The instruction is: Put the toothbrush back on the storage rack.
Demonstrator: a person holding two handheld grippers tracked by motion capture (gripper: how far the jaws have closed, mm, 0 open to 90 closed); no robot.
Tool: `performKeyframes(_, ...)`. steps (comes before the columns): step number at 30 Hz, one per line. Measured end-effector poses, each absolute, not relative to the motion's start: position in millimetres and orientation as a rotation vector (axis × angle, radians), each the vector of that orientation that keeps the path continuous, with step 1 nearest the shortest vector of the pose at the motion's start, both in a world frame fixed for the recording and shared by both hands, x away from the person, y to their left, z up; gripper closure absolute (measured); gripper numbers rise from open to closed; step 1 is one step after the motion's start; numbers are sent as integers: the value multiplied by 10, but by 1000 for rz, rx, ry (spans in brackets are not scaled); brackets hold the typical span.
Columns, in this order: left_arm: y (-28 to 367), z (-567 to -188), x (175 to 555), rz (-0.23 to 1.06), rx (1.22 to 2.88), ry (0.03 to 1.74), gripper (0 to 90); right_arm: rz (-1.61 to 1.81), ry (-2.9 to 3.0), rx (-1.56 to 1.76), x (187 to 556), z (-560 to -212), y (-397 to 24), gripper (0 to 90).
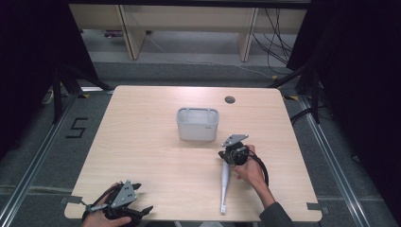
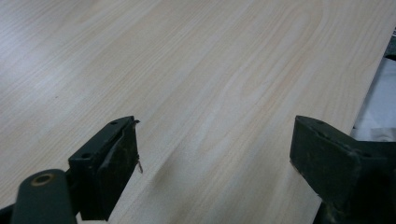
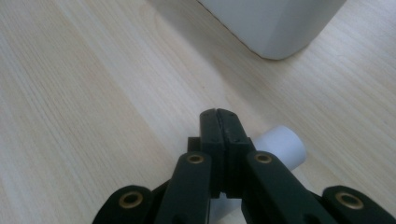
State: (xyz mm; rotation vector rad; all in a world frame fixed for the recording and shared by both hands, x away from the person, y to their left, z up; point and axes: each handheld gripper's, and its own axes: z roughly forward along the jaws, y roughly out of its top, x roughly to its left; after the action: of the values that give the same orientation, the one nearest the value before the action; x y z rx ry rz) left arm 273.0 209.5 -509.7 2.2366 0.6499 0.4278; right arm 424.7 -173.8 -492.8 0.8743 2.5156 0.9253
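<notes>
In the high view, a pale wooden table [image 1: 151, 142] carries a white, open-topped container [image 1: 197, 124] near its middle, with a small round grommet [image 1: 230, 99] set into the surface behind and to the right of it. The right gripper [image 1: 228, 156] sits just in front of the container's right corner, held by the person's right hand [image 1: 250, 170]. A long grey-white tool [image 1: 224, 187] runs from under that gripper back toward the near edge of the table. The left gripper [image 1: 135, 201] rests at the near left corner, gripped by the left hand [image 1: 101, 215], well apart from everything else.

In the left gripper view, the two black jaws stand wide apart over bare wood, and the table's edge [image 2: 369, 93] runs along the right side.

In the right gripper view, the jaws are pressed together at their tips. A white cylindrical end [image 3: 282, 145] of the tool pokes out just beside and beneath them; the jaws seem closed above it, though whether they pinch any part of it is hidden by the gripper's own body. The container's rounded corner [image 3: 275, 28] rises near, ahead and to the right.
</notes>
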Motion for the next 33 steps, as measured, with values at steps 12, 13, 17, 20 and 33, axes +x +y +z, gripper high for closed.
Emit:
performKeyframes(12,2091,-5107,2721,427,2234,669,148,897,2557,897,4170,-4904,-1902,900)
performKeyframes(13,2089,-5110,2720,421,2228,675,147,907,2542,903,4169,-4914,-1921,900)
performKeyframes(17,2090,-5112,2721,423,2224,672,148,878,2556,951,4145,-4908,-1971,900)
performKeyframes(20,2092,-5112,2723,426,2227,671,147,890,2547,922,4151,-4926,-1996,900)
performKeyframes(33,2093,-5114,2723,425,2235,673,147,857,2534,1017,4088,-4920,-2248,900)
